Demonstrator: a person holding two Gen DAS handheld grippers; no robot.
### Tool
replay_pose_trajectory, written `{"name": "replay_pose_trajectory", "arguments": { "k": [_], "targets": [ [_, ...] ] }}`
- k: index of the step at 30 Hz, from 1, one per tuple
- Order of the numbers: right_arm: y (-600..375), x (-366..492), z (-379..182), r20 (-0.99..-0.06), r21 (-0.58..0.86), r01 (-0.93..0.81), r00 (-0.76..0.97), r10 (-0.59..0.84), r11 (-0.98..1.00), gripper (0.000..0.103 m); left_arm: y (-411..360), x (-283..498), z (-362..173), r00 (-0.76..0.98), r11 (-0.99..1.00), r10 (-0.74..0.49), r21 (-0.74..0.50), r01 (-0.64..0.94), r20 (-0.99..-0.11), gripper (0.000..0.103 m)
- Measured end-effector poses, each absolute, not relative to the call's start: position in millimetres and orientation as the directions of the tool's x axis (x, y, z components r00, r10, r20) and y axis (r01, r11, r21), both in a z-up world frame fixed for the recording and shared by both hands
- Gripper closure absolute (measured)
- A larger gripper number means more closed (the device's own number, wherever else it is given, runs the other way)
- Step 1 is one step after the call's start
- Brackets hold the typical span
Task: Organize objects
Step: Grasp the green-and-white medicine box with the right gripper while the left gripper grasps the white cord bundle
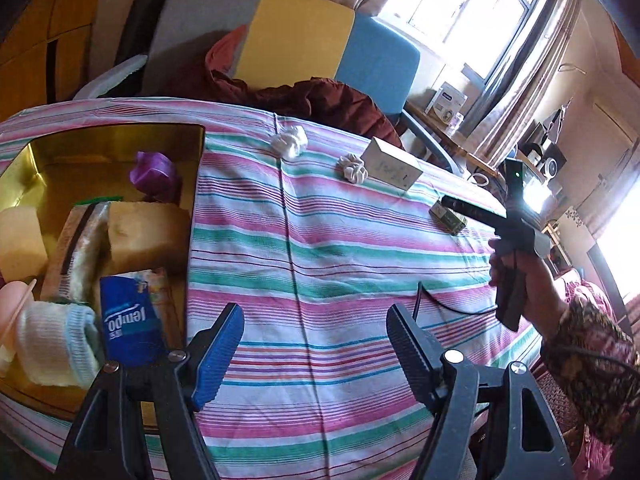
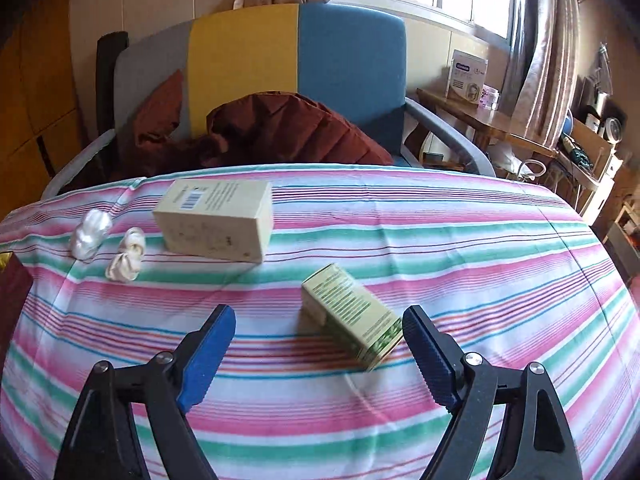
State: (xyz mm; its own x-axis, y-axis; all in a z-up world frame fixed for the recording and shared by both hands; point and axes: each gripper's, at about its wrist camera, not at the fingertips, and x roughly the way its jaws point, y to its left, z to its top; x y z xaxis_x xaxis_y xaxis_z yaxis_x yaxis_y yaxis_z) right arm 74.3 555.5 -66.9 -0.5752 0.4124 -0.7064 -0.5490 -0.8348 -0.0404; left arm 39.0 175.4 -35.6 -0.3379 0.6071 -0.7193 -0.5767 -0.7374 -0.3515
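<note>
Green carton (image 2: 351, 316): a small printed box lying on its side on the striped cloth of the worktop (image 2: 480, 264), skewed to the gripper's axis; its near end sits just inside the right-hand finger, untouched.

Handling: judged light and stiff-walled but crushable – thin card that would dent under a hard squeeze. A hold across the two long flat faces, near the middle, is judged best; the skew suggests a wrist turn is needed first.

Right gripper (image 2: 320, 354): held low over the cloth, pointed at the carton, fingers (image 2: 208, 356) spread wide with nothing between them but the carton's end.

Left gripper (image 1: 316, 346): fingers parted and empty, hovering over bare cloth just beside the gold tray (image 1: 198, 184).

Gold tray: already filled with a blue tissue pack (image 1: 128, 320), a pale sock (image 1: 56, 340), yellow sponge blocks (image 1: 144, 232) and a purple item (image 1: 150, 170) – judged the carton's destination.

Left loose: a cream box (image 2: 218, 220), a white scrunchie (image 2: 124, 258) beside it and a crumpled white wad (image 2: 90, 234), all at the far edge, well apart from both grippers.

Right hand (image 1: 516, 272): seen from the left camera gripping the tool's handle, forearm raised.
</note>
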Motion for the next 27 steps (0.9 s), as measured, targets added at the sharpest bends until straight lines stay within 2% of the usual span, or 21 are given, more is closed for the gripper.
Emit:
{"name": "replay_pose_trajectory", "arguments": {
  "k": [3,6,10,12,13,14,27],
  "targets": [
    [575,66,-78,-0.726,-0.035,-0.536,-0.566,0.39,-0.843,0.018,184,42,-35,-0.33,-0.732,0.6,-0.333,-0.594,-0.729,0.028],
    [585,57,-93,-0.745,-0.025,-0.518,-0.561,0.361,-0.855,0.027,192,42,-35,-0.322,-0.727,0.591,-0.316,-0.61,-0.739,0.028],
    [588,55,-109,-0.77,0.007,-0.52,-0.548,0.328,-0.854,0.054,204,40,-38,-0.312,-0.725,0.578,-0.3,-0.62,-0.754,0.028],
    [587,58,-108,-0.76,0.017,-0.518,-0.563,0.326,-0.855,0.061,212,36,-40,-0.307,-0.726,0.574,-0.299,-0.619,-0.759,0.028],
    [586,60,-107,-0.752,0.024,-0.514,-0.575,0.324,-0.857,0.07,216,34,-41,-0.305,-0.726,0.574,-0.299,-0.62,-0.76,0.028],
    [584,62,-106,-0.746,0.027,-0.512,-0.582,0.324,-0.859,0.073,222,30,-41,-0.301,-0.724,0.575,-0.301,-0.621,-0.761,0.028],
    [572,65,-108,-0.734,0.005,-0.51,-0.586,0.343,-0.86,0.073,330,-34,-55,-0.307,-0.728,0.523,-0.23,-0.646,-0.795,0.028]
  ]
}}
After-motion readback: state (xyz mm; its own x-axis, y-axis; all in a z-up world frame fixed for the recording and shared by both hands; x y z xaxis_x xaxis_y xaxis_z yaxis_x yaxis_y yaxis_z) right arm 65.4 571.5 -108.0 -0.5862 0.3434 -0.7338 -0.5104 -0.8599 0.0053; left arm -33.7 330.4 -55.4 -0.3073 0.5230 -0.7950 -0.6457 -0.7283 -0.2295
